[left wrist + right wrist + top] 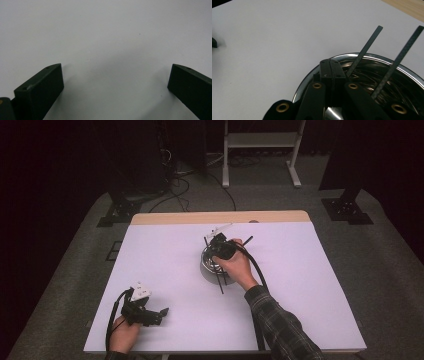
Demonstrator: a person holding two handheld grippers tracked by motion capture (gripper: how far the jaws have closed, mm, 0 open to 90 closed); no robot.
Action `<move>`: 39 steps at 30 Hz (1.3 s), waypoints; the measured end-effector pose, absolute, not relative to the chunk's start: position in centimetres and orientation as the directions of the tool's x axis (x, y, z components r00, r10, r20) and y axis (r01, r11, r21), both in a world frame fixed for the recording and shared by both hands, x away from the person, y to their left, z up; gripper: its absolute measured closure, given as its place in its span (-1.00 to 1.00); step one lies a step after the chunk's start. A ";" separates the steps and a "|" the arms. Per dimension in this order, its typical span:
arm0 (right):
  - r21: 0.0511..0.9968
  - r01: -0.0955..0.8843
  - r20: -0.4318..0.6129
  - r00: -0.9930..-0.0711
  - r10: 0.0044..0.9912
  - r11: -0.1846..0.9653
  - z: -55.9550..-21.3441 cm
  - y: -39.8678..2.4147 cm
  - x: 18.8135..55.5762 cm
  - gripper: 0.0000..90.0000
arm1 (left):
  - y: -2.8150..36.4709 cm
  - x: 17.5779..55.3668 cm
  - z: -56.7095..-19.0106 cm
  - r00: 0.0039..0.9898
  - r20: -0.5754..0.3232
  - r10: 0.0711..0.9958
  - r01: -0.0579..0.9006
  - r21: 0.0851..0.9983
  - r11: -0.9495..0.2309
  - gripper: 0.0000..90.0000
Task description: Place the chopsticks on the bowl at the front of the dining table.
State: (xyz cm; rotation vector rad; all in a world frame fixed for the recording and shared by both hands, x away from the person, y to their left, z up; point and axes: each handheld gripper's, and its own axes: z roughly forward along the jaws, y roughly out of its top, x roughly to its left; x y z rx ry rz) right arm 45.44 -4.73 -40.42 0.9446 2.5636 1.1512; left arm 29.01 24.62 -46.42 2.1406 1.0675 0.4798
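Two grippers are in my hands at a white table [300, 285]. My right gripper [331, 68] sits over a shiny metal bowl [364, 56] that stands a little past the table's centre, toward twelve o'clock. In the right gripper view its jaws are pressed flat together at the bowl's near rim, with nothing visible between them. Several thin black strips [364, 51] lean in the bowl; two of them poke out over the rim toward one o'clock in that view, just beside the closed jaws. In the high view more strips stick out of the bowl at several angles, one reaching down toward six o'clock across the table. My right hand [239, 266] covers much of the bowl there.

My left gripper [142, 312] rests low on the table at about seven o'clock, well apart from the bowl. Its jaws stand wide apart over bare white surface, holding nothing.
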 end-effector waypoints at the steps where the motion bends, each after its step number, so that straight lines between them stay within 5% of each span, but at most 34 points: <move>1: 0.723 0.481 0.094 -0.780 0.618 0.496 -40.4 -4.9 45.5 0.99 | 24.6 29.0 -46.4 0.594 0.022 0.804 0.550 0.718 -0.426 -1.00; 22: 0.761 0.463 0.088 -0.767 0.635 0.455 -39.2 -8.7 44.1 0.99 | 24.6 29.0 -46.4 0.594 0.023 0.804 0.550 0.718 -0.427 -1.00; 39: 0.736 0.497 0.125 -0.767 0.629 0.460 -41.5 -10.5 42.4 0.99 | 24.6 29.0 -46.4 0.595 0.024 0.804 0.551 0.716 -0.429 -1.00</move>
